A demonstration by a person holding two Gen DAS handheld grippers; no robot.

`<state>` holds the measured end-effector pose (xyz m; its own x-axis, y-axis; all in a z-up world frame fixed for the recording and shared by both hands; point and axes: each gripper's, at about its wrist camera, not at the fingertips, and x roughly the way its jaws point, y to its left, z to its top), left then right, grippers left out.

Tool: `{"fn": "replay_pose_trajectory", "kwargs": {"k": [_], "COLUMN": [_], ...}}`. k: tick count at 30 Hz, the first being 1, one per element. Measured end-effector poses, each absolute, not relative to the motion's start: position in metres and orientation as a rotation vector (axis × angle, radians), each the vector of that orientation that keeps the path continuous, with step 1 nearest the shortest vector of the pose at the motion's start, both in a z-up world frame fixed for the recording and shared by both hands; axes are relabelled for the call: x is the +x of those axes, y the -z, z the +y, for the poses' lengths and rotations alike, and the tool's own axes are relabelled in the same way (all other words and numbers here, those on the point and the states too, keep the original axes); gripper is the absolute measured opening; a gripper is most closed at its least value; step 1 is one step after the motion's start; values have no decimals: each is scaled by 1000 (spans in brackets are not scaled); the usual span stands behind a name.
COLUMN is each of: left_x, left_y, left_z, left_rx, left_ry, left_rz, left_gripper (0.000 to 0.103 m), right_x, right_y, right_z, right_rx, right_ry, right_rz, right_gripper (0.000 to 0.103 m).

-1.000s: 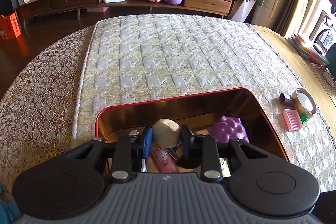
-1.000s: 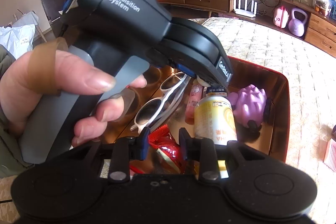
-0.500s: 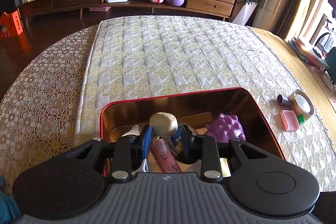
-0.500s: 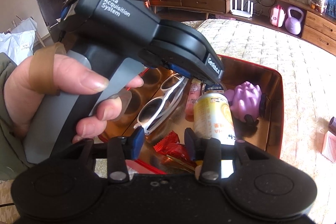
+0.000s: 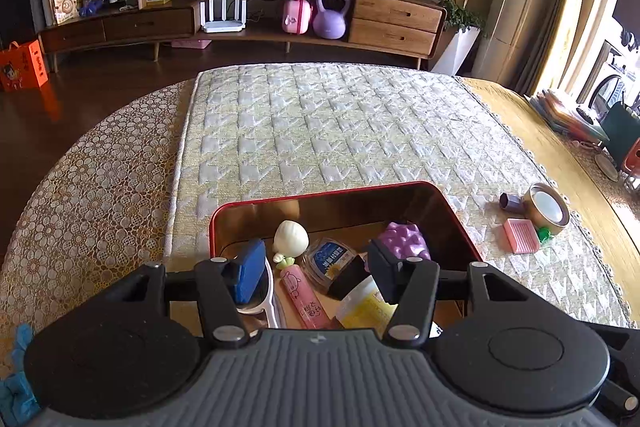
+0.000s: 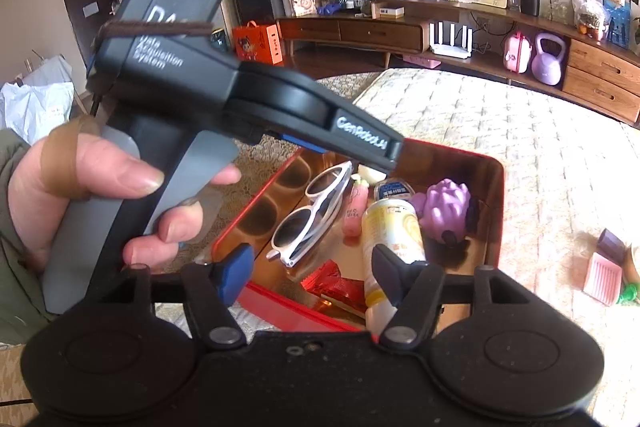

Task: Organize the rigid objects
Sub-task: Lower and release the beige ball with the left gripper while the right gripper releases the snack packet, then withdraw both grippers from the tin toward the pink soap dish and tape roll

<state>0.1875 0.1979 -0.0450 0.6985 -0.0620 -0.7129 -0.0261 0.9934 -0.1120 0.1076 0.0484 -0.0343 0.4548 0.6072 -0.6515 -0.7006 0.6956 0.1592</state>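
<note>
Both tools are over the red tray [image 5: 452,205], jaws opening, nothing between the pads. Left tool [image 5: 314,269] hangs above the tray's near end w/ a white bun-shaped toy [image 5: 291,237] lying free below it. Right tool [image 6: 312,267] is likewise released; a red snack packet [image 6: 332,285] lies loose in the tray under its gap.

Already in the tray: white sunglasses [image 6: 310,217], pink tube [image 5: 302,301], yellow can [image 6: 394,233], a clear packet w/ blue label [image 5: 329,259], purple bumpy toy [image 5: 404,239], plus bun and snack packet. So most of the sorting looks done.

Left out on the counter, on the quilted mat to the tray's right: tape roll [image 5: 548,209], pink comb [image 5: 520,235], a small purple piece [image 5: 510,202] and something small and green [image 5: 544,234], prob. a toy, too small to tell. All sit near each other, well apart from the tray. Those approx. four items are what remains.
</note>
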Motion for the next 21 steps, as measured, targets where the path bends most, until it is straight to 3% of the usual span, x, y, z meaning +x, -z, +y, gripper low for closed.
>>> {"fn": "replay_pose_trajectory", "kwargs": {"k": [14,21], "left_x": [141,119], "left_y": [23,17], "left_z": [174,155], "left_rx": [-108,-107], "left_ry": [47,22], "left_rz": [763,734], "left_gripper": [68,80], "right_x": [79,68], "right_y": [13,10], "right_z": [0,-37], "right_rx": [-77,-33], "right_ry": [-763,-711], "right_rz": [695,692], "right_gripper": [100,103]}}
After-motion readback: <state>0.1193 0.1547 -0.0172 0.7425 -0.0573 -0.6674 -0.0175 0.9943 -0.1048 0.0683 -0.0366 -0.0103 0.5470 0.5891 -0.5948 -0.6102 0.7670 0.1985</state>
